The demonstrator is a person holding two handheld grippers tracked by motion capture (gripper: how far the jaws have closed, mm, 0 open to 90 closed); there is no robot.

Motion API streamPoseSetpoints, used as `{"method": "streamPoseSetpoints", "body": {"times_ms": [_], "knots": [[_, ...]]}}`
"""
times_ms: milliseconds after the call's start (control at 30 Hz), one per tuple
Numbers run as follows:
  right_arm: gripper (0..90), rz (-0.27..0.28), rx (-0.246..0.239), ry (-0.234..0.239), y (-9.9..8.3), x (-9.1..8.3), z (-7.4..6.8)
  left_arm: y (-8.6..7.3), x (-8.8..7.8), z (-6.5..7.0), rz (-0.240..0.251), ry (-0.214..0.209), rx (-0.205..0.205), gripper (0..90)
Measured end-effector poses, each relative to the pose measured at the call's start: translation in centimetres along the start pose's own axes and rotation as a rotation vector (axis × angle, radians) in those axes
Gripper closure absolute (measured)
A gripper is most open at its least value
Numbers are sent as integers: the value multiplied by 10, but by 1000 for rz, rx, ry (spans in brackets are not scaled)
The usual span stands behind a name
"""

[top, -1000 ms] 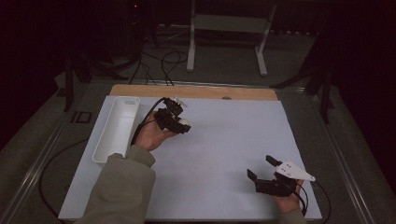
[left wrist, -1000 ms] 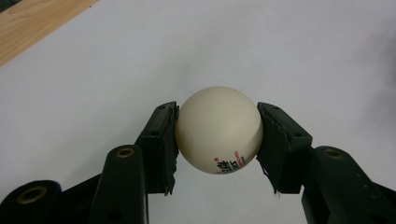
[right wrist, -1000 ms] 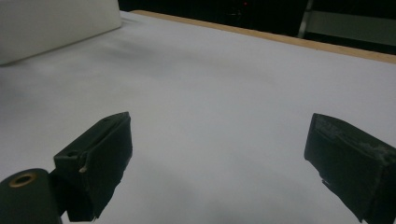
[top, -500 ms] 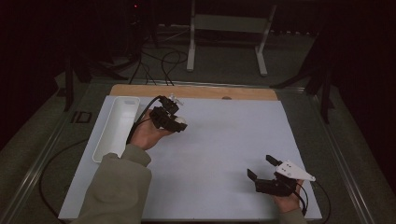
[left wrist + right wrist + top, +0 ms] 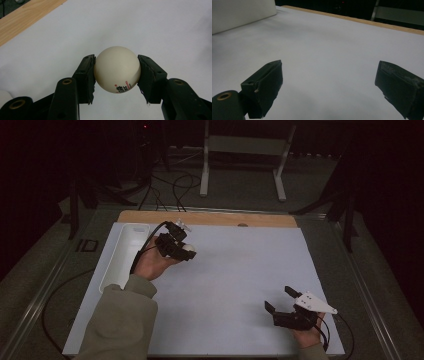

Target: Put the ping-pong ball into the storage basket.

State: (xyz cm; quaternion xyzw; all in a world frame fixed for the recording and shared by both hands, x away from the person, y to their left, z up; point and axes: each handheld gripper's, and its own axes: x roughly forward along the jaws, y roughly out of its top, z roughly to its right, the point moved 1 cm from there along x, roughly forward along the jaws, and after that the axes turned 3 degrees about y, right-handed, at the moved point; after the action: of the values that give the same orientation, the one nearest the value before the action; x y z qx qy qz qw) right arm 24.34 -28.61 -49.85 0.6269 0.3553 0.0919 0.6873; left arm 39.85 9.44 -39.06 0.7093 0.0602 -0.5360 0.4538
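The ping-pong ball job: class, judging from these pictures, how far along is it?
Done: the left gripper has clamped the ping-pong ball between both pads, above the white sheet. In hand: carrying it, with the white tray just beside that hand. Left: the ball is not yet in the tray, probably its destination. The right gripper rests open and empty.

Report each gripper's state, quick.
Left gripper: shut on the ball.
Right gripper: open, nothing between the jaws.
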Motion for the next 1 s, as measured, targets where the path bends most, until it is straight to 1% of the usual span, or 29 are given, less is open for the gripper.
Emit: {"method": "streamPoseSetpoints", "body": {"times_ms": [267,1000], "knots": [[72,1,2,-1,0,0,0,-2,-4,-3,-3,12,11,512],[72,1,2,-1,0,0,0,-10,-13,-12,0,14,7,512]]}}
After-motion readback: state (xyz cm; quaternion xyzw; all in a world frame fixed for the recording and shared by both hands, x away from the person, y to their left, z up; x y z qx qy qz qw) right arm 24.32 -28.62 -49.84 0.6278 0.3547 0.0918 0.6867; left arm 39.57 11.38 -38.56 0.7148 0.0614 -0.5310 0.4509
